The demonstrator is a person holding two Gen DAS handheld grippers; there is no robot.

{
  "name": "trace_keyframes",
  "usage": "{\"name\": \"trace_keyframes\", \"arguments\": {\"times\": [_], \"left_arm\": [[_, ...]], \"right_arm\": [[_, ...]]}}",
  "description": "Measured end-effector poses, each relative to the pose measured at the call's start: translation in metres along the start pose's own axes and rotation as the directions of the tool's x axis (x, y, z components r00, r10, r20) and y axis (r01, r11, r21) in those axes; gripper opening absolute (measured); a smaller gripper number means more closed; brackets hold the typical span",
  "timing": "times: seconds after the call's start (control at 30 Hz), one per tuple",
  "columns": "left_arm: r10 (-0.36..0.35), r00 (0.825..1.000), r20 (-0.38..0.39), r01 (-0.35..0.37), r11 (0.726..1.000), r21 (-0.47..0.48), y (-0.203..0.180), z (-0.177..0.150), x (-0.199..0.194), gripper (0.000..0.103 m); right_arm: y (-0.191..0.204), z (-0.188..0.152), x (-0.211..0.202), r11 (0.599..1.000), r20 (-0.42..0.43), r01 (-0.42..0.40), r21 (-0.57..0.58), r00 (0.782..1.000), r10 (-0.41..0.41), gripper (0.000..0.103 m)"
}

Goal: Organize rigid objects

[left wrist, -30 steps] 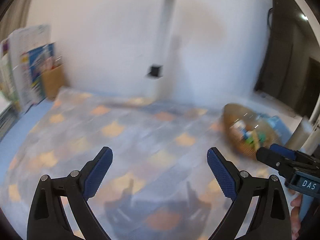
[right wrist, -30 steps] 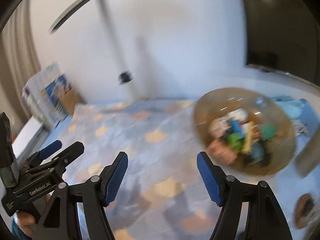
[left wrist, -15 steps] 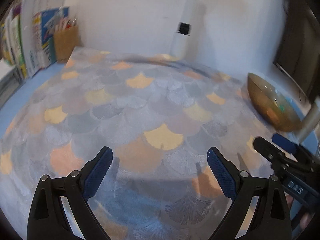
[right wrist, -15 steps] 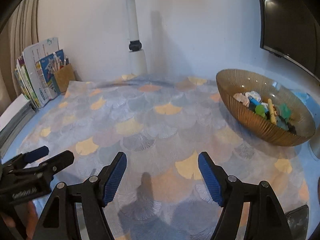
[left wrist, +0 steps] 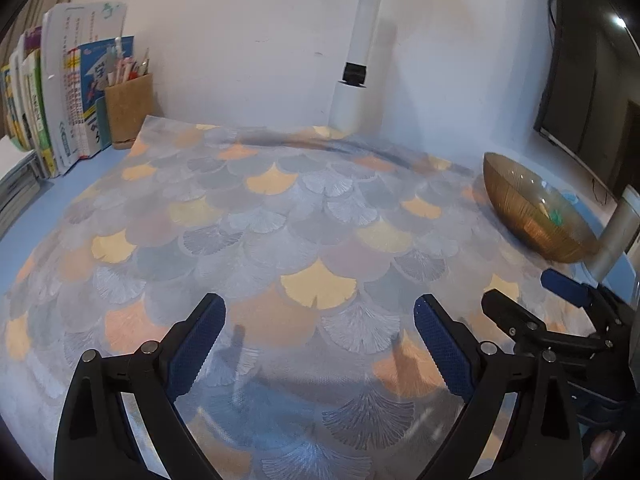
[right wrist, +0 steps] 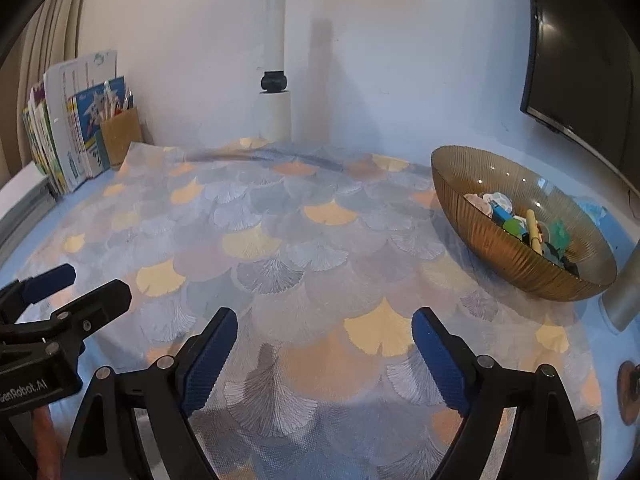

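An amber ribbed glass bowl [right wrist: 500,248] stands at the right of the patterned mat [right wrist: 280,240] and holds several small coloured rigid objects [right wrist: 520,226]. In the left wrist view the bowl [left wrist: 528,216] is at the far right. My left gripper [left wrist: 320,344] is open and empty, low over the mat's near part. My right gripper [right wrist: 324,352] is open and empty, also low over the mat, left of and nearer than the bowl. Each gripper shows at the edge of the other's view.
Books [left wrist: 48,100] and a cork pen holder [left wrist: 128,110] stand at the back left. A white lamp post [right wrist: 276,80] rises at the back wall. A dark monitor [right wrist: 580,60] hangs at the right. A grey cylinder [left wrist: 616,236] stands by the bowl.
Both grippers dropped from a raised, moving view to a steady low position over the mat. Both stayed open and empty.
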State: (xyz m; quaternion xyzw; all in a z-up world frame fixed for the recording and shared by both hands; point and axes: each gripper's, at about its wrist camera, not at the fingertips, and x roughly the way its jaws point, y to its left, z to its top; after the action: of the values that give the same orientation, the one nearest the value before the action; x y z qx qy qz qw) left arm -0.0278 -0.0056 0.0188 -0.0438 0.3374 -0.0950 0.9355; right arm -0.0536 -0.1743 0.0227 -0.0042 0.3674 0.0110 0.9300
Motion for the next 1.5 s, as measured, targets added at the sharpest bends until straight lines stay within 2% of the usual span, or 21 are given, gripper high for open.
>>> {"name": "trace_keyframes", "arguments": {"times": [0.7, 0.83, 1.5], "left_arm": [[0.014, 0.999, -0.029, -0.014, 1.000, -0.015, 0.006, 0.001, 0.006, 0.095], [0.023, 0.999, -0.038, -0.024, 1.000, -0.019, 0.006, 0.001, 0.007, 0.095], [0.051, 0.997, -0.057, -0.052, 0.999, -0.009, 0.006, 0.002, 0.011, 0.095]], "right_arm": [[-0.005, -0.001, 0.004, 0.999, -0.025, 0.003, 0.042, 1.000, -0.002, 0.091], [-0.007, 0.000, 0.005, 0.999, -0.034, 0.009, 0.050, 0.999, -0.008, 0.097], [-0.008, 0.000, 0.004, 0.998, -0.033, -0.004, 0.060, 0.999, 0.006, 0.098]]}}
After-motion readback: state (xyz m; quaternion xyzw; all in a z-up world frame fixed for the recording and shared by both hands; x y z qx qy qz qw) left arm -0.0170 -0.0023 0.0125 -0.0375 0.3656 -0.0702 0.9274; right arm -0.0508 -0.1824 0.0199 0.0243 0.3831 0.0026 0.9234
